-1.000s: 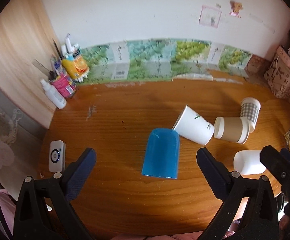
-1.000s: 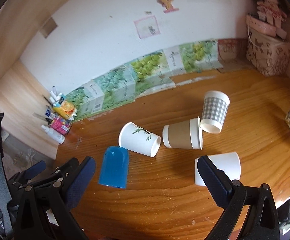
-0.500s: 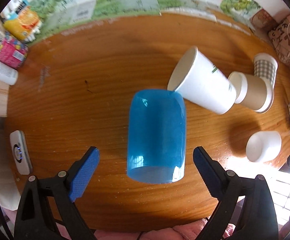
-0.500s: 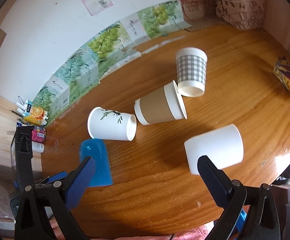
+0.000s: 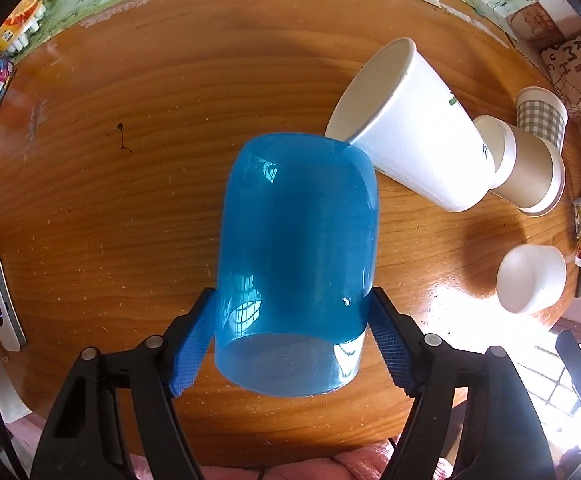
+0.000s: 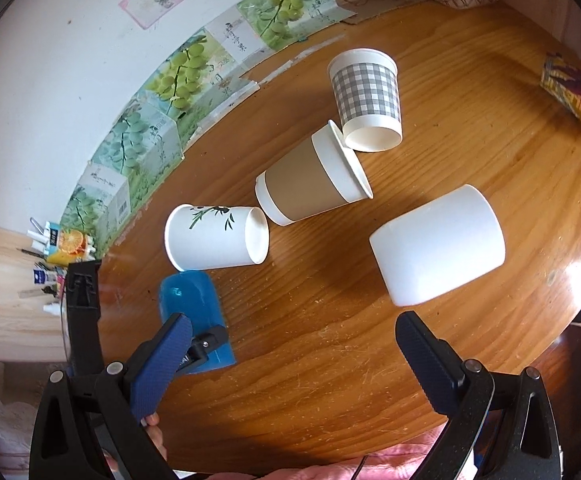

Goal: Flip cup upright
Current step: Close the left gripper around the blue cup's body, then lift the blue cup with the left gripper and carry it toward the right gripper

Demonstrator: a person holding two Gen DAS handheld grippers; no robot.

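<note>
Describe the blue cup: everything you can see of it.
The blue cup is glossy, translucent plastic, smooth-walled and rounded at one end. It lies on the wooden table, open rim toward the left gripper, whose blue pads press its sides near the rim. Its rounded end meets the white leaf-print paper cup.

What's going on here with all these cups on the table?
A person holds a hand-held gripper in each hand. The left hand-held gripper has its fingers closed around the blue cup, which lies on its side on the wooden table, not yet upright. The right hand-held gripper is open above the table near the plain white cup, touching nothing. The bamboo-print cup, brown-sleeved cup and checked cup also lie tipped over.
</note>
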